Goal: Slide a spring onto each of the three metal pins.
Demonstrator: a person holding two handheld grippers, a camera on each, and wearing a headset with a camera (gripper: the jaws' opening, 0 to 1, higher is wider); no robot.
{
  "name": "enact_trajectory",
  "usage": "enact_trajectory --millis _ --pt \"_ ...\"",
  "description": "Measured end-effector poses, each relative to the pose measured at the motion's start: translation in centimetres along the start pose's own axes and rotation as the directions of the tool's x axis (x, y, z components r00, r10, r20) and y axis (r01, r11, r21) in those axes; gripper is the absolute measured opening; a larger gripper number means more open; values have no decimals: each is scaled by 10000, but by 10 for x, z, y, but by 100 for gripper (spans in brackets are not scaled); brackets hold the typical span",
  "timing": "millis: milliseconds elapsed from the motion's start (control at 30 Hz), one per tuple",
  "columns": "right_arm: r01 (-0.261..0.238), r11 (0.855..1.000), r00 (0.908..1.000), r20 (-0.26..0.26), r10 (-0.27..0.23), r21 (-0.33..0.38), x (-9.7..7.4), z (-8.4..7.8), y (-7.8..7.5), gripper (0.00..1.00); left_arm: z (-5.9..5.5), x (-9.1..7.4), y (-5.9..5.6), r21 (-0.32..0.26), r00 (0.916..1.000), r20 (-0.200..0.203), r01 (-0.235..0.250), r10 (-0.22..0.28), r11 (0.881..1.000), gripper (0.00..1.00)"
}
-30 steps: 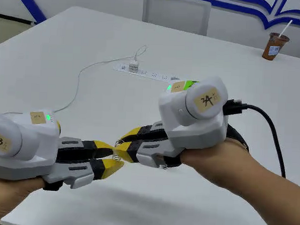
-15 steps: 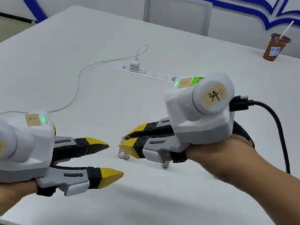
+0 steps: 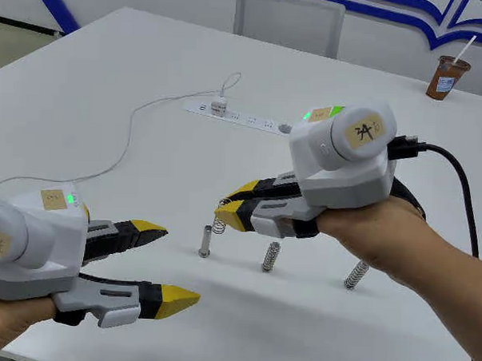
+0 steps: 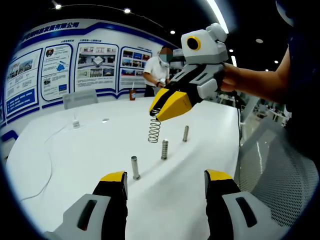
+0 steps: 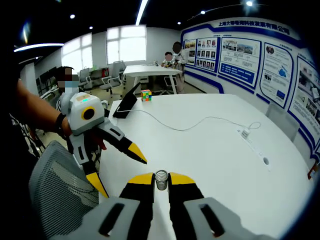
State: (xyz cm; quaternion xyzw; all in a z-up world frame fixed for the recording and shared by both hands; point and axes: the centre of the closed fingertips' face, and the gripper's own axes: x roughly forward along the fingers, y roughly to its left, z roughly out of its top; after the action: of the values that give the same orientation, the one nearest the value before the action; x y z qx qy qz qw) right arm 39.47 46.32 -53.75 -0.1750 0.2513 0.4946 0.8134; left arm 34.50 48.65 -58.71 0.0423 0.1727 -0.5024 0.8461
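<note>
Three small metal pins stand on the white table (image 3: 109,87). The left pin (image 3: 205,240) (image 4: 134,167) is bare. The middle pin (image 3: 270,257) (image 4: 164,149) and the right pin (image 3: 355,274) (image 4: 185,133) each carry a spring. My right gripper (image 3: 228,212) (image 5: 161,176) is shut on another spring (image 3: 219,225) (image 4: 154,131) (image 5: 161,181), which hangs just above and right of the bare pin. My left gripper (image 3: 172,263) (image 4: 166,176) stands open and holds nothing, to the left of the pins.
A white power strip (image 3: 236,116) with a thin cable (image 3: 131,132) lies further back on the table. A drink cup (image 3: 445,76) stands at the far right and a chair (image 3: 288,19) behind the table. A black cable (image 3: 464,198) trails from my right gripper.
The gripper tips met at the spring a second ago. My left gripper has since drawn back to the left and opened. My right gripper has lifted the spring up and right, uncovering the pins.
</note>
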Motion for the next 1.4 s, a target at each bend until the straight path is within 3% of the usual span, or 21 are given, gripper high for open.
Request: enact_trajectory --millis 167,767,1400 --pt "132 9997 9999 32 -132 202 8 0 -11 12 -1 1 -1 -19 10000 -24 61 -61 10000 68" --pt "109 9984 9992 -382 -88 550 40 -13 -22 12 -5 -3 -2 -121 9999 -54 99 -99 9999 77" --pt "127 9968 9980 -630 -77 786 47 -24 -24 12 -6 -3 -3 -248 9998 -109 174 -177 9995 80"
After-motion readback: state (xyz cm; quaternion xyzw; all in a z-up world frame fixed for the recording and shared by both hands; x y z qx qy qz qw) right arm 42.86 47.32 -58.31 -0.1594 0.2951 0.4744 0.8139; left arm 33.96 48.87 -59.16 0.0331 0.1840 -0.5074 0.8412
